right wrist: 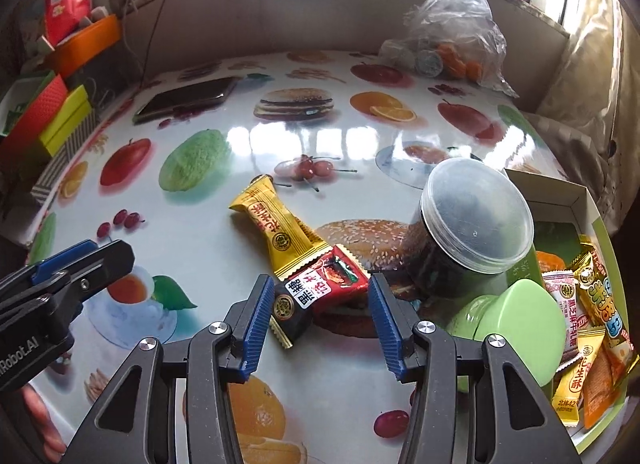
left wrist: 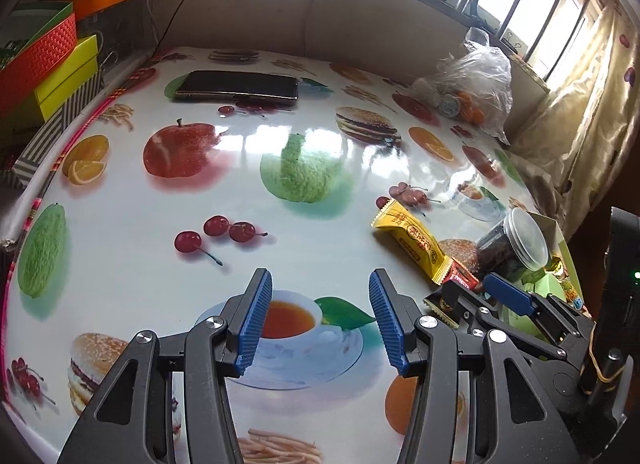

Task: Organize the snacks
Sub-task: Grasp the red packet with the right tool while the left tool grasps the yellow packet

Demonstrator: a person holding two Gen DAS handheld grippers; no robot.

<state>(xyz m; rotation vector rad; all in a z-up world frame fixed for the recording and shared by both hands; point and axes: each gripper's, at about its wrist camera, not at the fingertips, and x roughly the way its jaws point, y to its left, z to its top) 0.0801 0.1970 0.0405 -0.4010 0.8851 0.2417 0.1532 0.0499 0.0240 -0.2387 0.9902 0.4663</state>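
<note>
Left gripper (left wrist: 320,318): jaws about half open, empty, over bare surface (left wrist: 280,223); snacks lie well to its right. Right gripper (right wrist: 316,318): jaws half open, empty, straddling the red-black snack packet (right wrist: 320,290), not pinching. Yellow packet (right wrist: 276,232) overlaps it, long axis running far-left to near-right. Box of snacks (right wrist: 588,199) far right, beyond the jar (right wrist: 472,223). Right hand nearer.

A dark phone (left wrist: 237,89) lies far left on the fruit-printed surface (left wrist: 120,264), stacked orange, red and yellow-green boxes (left wrist: 48,63) stand beyond its left edge, and a cream curtain (left wrist: 580,111) hangs far right.
</note>
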